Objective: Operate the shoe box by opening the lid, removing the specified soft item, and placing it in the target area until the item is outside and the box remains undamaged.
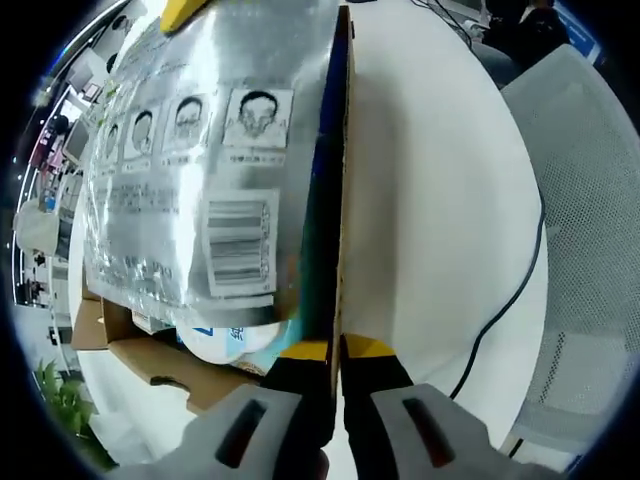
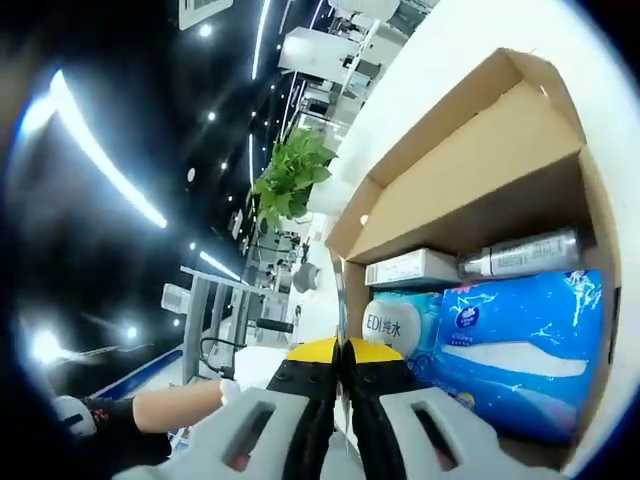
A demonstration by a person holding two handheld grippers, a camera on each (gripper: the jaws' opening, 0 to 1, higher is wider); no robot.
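In the left gripper view my left gripper [image 1: 336,352] is shut on the edge of the shoe box's cardboard lid [image 1: 341,200], which runs edge-on up the middle. A silver foil pack printed with mask pictures [image 1: 190,170] lies against the lid's left face. Under it are a cardboard flap [image 1: 165,365] and a white round pack [image 1: 225,340]. In the right gripper view my right gripper [image 2: 340,352] is shut on the thin edge of the open box's wall [image 2: 338,300]. Inside the box [image 2: 470,170] lie blue tissue packs [image 2: 520,350], a white "EDI" wipes pack [image 2: 385,325], a silver bottle [image 2: 520,255] and a white carton [image 2: 410,268].
A white tabletop [image 1: 430,200] with a black cable [image 1: 505,300] lies right of the lid, and a grey mesh chair [image 1: 590,180] stands beyond it. A green plant [image 2: 290,175] and a metal stand [image 2: 205,310] sit outside the box. A person's arm [image 2: 150,415] reaches in at the lower left.
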